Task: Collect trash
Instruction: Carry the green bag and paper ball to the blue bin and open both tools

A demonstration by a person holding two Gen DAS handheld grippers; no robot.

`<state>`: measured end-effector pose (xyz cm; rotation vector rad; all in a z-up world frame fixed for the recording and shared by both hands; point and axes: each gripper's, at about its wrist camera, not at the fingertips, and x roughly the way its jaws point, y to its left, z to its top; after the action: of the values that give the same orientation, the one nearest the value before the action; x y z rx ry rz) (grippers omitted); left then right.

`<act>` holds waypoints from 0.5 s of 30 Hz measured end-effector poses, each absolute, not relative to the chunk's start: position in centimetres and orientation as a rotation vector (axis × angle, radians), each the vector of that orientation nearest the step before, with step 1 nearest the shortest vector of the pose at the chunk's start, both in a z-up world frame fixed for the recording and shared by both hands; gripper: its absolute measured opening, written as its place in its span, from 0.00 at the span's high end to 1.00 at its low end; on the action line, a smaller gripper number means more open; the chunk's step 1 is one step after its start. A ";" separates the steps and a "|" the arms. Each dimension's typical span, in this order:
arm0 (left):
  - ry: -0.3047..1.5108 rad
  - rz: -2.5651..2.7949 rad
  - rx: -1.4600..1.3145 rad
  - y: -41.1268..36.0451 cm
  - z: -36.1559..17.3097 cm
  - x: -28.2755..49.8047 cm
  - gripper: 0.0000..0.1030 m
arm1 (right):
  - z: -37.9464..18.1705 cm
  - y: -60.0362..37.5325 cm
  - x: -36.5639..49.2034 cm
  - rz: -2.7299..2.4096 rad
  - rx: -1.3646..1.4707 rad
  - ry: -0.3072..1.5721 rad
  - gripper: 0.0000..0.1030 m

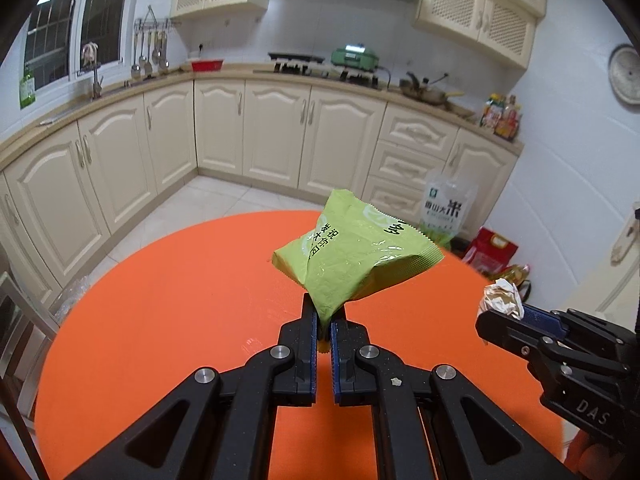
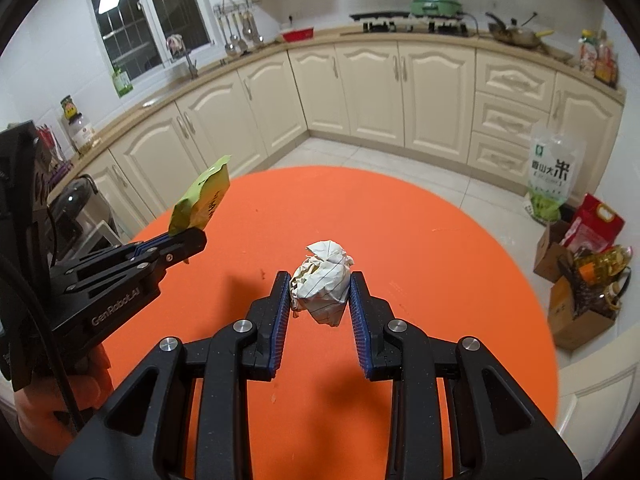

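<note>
My left gripper [image 1: 325, 316] is shut on a corner of a green snack wrapper [image 1: 352, 256] and holds it above the round orange table [image 1: 160, 320]. My right gripper [image 2: 320, 280] is shut on a crumpled ball of lined white paper [image 2: 324, 280], also held above the table [image 2: 440, 260]. In the left wrist view the right gripper [image 1: 500, 312] with the paper ball [image 1: 502, 298] is at the right edge. In the right wrist view the left gripper [image 2: 188, 240] with the wrapper [image 2: 202, 200] is at the left.
Cream kitchen cabinets [image 1: 272, 132] run along the far wall beyond the table. A rice bag [image 2: 550, 176], a red bag [image 2: 592, 224] and cardboard boxes with oil bottles [image 2: 580, 304] stand on the tiled floor to the right.
</note>
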<state>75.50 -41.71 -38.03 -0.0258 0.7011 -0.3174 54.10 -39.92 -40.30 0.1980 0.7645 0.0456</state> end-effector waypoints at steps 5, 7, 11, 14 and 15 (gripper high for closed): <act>0.633 -0.345 -0.026 -42.5 -36.0 68.0 0.99 | -37.3 -40.7 49.5 0.031 0.203 0.696 0.74; 0.612 -0.360 -0.028 -43.0 -35.5 64.8 0.99 | -36.3 -41.2 47.8 0.023 0.208 0.671 0.74; 0.581 -0.397 -0.021 -43.9 -35.1 58.9 0.99 | -34.4 -42.6 43.8 -0.005 0.218 0.619 0.74; 0.562 -0.431 -0.021 -45.0 -34.7 54.4 0.98 | -33.2 -43.9 40.8 -0.031 0.226 0.583 0.74; 0.557 -0.438 -0.022 -45.1 -34.6 53.2 0.98 | -32.8 -44.4 39.7 -0.041 0.230 0.571 0.74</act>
<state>53.21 -45.08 -34.64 -0.0217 0.5570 -0.4381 39.68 -44.44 -32.75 0.2301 0.5706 -0.0408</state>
